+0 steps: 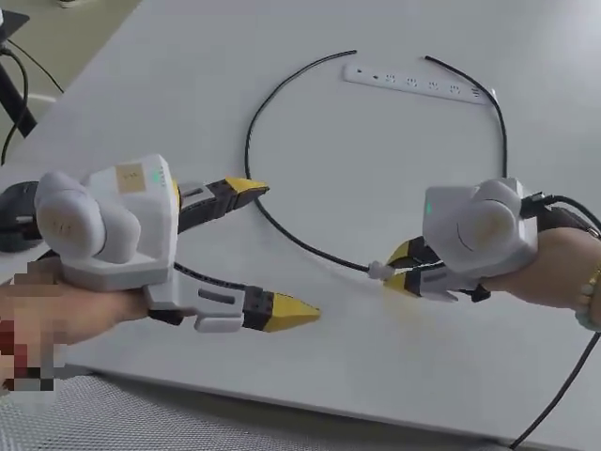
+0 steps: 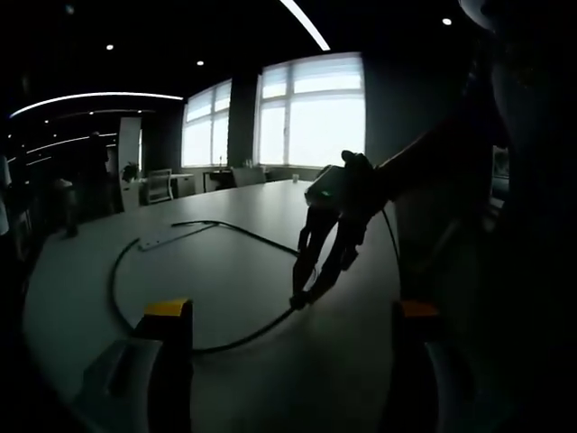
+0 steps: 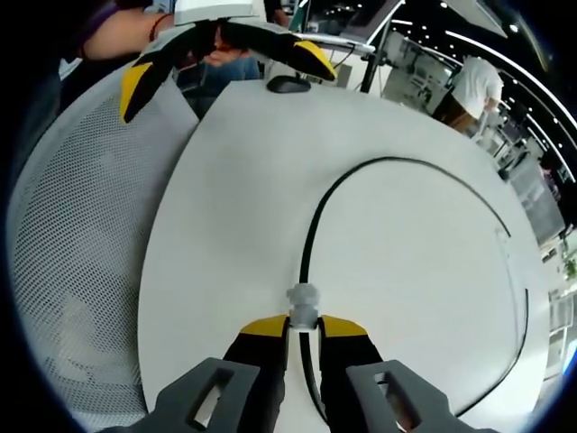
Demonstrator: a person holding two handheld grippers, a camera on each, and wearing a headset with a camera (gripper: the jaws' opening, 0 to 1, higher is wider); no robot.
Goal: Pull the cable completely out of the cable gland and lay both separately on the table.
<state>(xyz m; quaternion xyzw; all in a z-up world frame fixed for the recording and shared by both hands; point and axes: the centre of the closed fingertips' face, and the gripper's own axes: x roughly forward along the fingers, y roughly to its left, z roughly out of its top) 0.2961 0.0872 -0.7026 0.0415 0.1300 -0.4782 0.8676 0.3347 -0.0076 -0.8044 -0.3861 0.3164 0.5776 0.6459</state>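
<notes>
Setting: white table [image 1: 376, 169], seen from above in the head view; a grey mesh surface [image 3: 81, 271] lay beside its near edge.
Cable: black cable [image 1: 248, 136] lay in a wide open loop on the tabletop. Its near end ran to the right gripper.
Cable gland: small white cable gland [image 1: 378, 271] was on the cable, near the front edge, right at the right gripper's yellow tips. In the right gripper view the gland [image 3: 303, 305] sat just ahead of the tips, w/ the cable [image 3: 311, 225] curving away beyond it.
Right gripper: right gripper [image 1: 402, 268] [image 3: 304, 329] was low over the table, jaws drawn close together. They appeared to pinch the cable just behind the gland; exact contact was hard to make out.
Left gripper: left gripper [image 1: 293, 249] [image 2: 293, 311] was held to the left, jaws wide apart, gripping nothing, well apart from the gland.
Other: white power strip [image 1: 418, 85] lay at the far side of the table.
</notes>
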